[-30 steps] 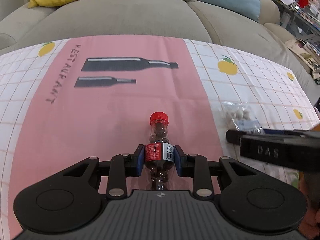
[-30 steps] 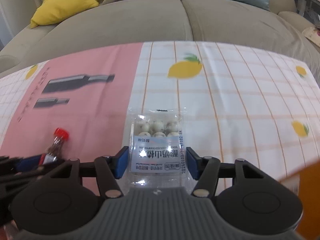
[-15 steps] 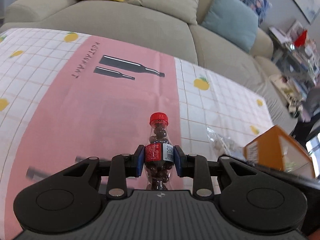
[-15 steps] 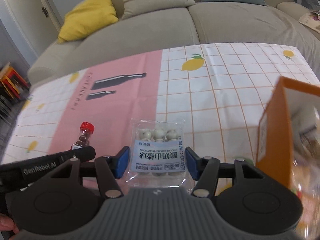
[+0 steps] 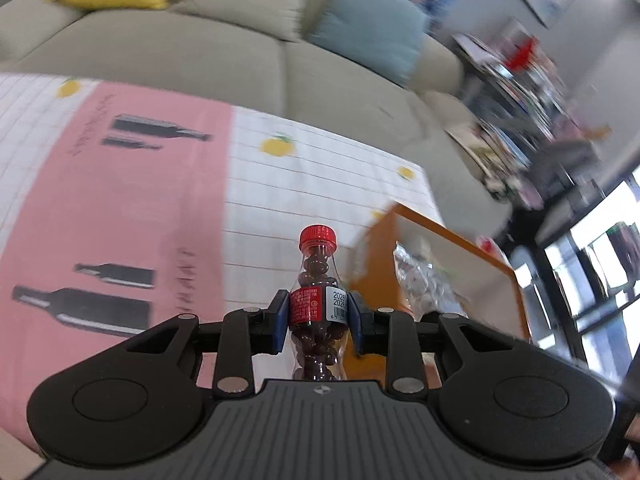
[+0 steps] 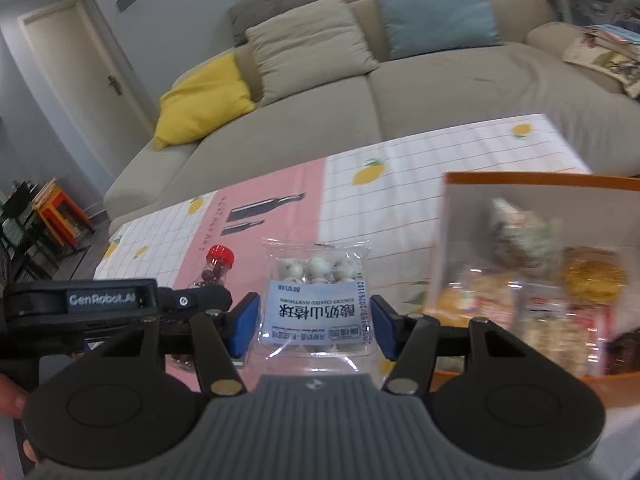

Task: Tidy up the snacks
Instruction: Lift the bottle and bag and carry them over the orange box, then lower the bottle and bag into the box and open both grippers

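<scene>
Both tilted downward, left tongs pinch the candy bottle, right tongs the pouch.

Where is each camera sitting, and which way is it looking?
Left wrist view: sits on the left hand-held gripper, looks along its fingers at the little bottle it holds, table and orange box beyond.
Right wrist view: sits on the right hand-held gripper, looks at its snack packet and the sofa; fingertips of a hand show.
Both see the bottle, box, tablecloth and sofa.
</scene>
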`<act>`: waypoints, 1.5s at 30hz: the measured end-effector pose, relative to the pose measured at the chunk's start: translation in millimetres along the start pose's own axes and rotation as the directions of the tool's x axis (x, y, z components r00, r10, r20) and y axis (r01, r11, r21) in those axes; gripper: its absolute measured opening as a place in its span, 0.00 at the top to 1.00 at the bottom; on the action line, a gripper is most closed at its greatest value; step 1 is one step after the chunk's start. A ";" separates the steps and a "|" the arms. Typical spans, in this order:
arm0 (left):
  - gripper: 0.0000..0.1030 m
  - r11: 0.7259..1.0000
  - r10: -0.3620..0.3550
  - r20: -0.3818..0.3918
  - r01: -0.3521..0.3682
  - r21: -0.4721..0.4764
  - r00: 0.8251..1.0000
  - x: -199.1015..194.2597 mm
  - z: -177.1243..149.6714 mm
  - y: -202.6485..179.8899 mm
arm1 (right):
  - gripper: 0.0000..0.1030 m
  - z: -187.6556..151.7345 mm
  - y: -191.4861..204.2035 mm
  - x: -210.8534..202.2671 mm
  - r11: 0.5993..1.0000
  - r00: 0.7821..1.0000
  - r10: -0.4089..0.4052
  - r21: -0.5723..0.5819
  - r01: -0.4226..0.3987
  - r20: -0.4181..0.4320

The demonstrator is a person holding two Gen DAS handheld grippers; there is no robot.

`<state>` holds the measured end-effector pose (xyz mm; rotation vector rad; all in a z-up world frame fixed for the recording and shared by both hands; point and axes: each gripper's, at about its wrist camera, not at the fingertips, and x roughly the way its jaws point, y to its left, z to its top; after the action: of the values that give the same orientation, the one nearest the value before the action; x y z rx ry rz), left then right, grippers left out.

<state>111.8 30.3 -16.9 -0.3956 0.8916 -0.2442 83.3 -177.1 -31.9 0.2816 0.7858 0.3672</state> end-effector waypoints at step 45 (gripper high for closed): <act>0.67 0.869 0.104 -0.454 0.141 0.474 0.885 253.4 -17.1 -182.1 | 0.42 27.4 -225.0 63.9 0.918 0.783 -0.394 -0.253 0.307 -0.481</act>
<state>244.3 -230.7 -126.3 0.1527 1.2567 -0.5930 193.2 -355.6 -139.0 -0.1362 1.3194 0.1445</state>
